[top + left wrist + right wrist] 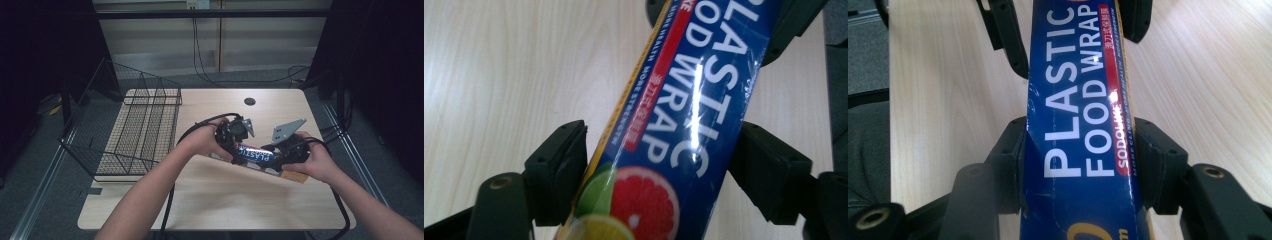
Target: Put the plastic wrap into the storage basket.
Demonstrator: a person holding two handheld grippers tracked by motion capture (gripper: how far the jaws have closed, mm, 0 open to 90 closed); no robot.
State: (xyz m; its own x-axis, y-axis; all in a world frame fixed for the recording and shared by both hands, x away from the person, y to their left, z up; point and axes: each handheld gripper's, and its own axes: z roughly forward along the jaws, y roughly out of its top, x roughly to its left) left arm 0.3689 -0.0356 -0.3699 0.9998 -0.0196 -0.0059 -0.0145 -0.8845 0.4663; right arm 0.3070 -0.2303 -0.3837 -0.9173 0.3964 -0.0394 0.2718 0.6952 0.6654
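Observation:
A long blue box of plastic food wrap with white lettering and citrus pictures is held just above the light wooden table, near its middle right. My left gripper grips the box's left end. In the left gripper view both black pads press on the sides of the box. My right gripper holds the other end. In the right gripper view its pads clamp the box from both sides, and the left gripper's jaws stand farther along the box.
A black wire basket sits on the table's left side, partly over the edge. A dark round hole marks the tabletop at the back. Cables trail from both grippers toward the front edge.

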